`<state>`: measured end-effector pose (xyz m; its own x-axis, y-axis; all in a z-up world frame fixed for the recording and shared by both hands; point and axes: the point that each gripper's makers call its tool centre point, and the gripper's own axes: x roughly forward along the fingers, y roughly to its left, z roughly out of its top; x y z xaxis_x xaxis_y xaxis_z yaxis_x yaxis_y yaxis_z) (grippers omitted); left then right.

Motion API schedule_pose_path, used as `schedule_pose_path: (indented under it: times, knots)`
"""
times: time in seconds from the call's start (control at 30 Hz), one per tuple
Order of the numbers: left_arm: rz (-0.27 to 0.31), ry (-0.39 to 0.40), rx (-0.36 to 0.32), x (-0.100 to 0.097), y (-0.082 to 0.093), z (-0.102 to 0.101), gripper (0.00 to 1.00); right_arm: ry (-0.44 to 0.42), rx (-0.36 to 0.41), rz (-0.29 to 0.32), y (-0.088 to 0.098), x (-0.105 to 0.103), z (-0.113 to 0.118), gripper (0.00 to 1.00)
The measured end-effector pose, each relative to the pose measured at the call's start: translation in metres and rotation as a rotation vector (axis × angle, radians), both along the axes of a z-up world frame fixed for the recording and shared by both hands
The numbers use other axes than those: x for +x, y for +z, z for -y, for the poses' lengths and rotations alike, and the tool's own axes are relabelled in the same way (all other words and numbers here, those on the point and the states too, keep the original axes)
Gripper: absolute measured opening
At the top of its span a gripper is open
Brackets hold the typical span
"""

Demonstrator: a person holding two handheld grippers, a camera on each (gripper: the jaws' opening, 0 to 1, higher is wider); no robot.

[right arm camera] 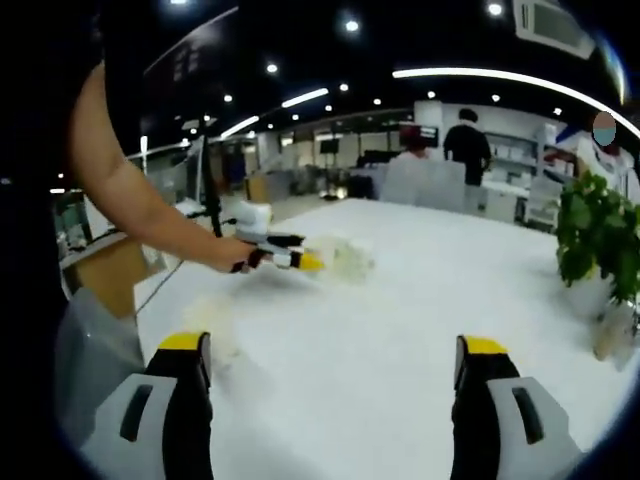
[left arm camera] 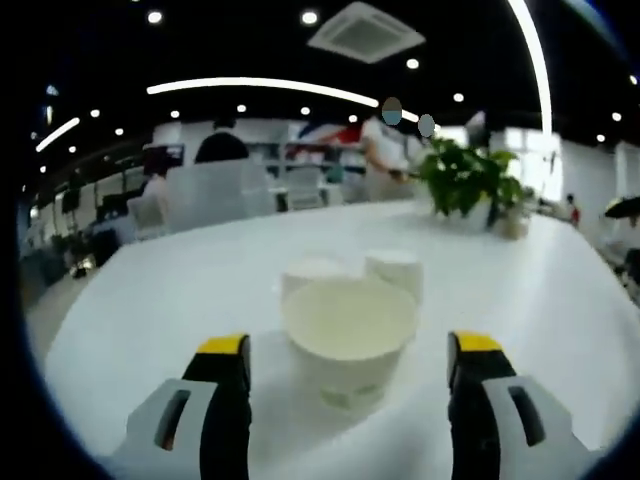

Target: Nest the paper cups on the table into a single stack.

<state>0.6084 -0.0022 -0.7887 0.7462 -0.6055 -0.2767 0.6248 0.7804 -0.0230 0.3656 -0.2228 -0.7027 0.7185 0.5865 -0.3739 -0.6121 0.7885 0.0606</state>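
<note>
Yellow tips: the left gripper (left arm camera: pixel 348 362) has its two yellow-capped jaws spread wide, one on each side of the near cup (left arm camera: pixel 349 337), which stands upright between them; whether either jaw touches it cannot be told, and nothing is gripped.
Near cup: a pale paper cup, open mouth up, standing on the white table (left arm camera: pixel 180 290) in the left gripper view.
Cups behind: two more white cups (left arm camera: pixel 312 272) (left arm camera: pixel 395 270) stand just behind the near cup, close together, their rims partly hidden by it.
Right jaws: the right gripper (right arm camera: pixel 330 375) is also wide open and holds nothing, with bare white tabletop (right arm camera: pixel 400 300) between its yellow-tipped jaws.
Farther out, right gripper view: a person's bare arm (right arm camera: pixel 130 195) reaches in from the left, its hand on the left gripper (right arm camera: pixel 285 260), whose yellow tip sits beside a blurred pale cup (right arm camera: pixel 345 258).
Blurred shape: a faint pale cup-like form (right arm camera: pixel 208 318) lies near the right gripper's left jaw; it is too soft to identify.
Table edge: a leafy green potted plant (left arm camera: pixel 468 180) stands at the far side.
Background: people stand and sit among office desks under round ceiling lights.
</note>
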Motion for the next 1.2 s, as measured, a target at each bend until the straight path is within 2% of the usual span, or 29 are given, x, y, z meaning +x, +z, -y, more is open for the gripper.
schedule_pose_path:
  times: [0.1, 0.27, 0.33, 0.57, 0.83, 1.0, 1.07, 1.1, 1.2]
  knots:
    - [-0.001, 0.005, -0.014, 0.002, 0.001, 0.001, 0.72, -0.006, 0.004, -0.008, -0.003, 0.001, 0.001, 1.0]
    - [0.011, 0.006, -0.002, 0.007, 0.002, 0.001, 0.56, -0.003, 0.012, -0.021, -0.004, 0.002, -0.002, 1.0]
    - [0.007, 0.006, 0.018, 0.007, 0.0, 0.0, 0.46, -0.012, 0.035, -0.028, -0.002, 0.003, -0.002, 1.0]
    - [0.012, -0.01, 0.022, 0.006, 0.003, 0.001, 0.44, -0.043, 0.073, -0.032, 0.001, 0.006, 0.003, 0.99]
    - [0.012, -0.02, -0.008, 0.004, 0.013, 0.004, 0.44, -0.031, 0.042, -0.019, 0.0, 0.007, 0.005, 1.0]
    - [0.014, -0.026, -0.014, -0.001, 0.023, 0.007, 0.44, 0.004, -0.011, 0.007, -0.007, 0.009, 0.01, 1.0]
    - [0.004, -0.044, -0.023, -0.003, 0.024, 0.01, 0.45, 0.001, -0.013, -0.002, -0.009, 0.011, 0.012, 1.0]
    - [-0.026, -0.063, -0.04, -0.007, 0.023, 0.013, 0.45, -0.002, -0.011, 0.001, -0.009, 0.011, 0.013, 1.0]
    - [-0.032, -0.076, -0.014, -0.01, 0.022, 0.012, 0.44, 0.005, -0.001, 0.008, -0.007, 0.011, 0.012, 1.0]
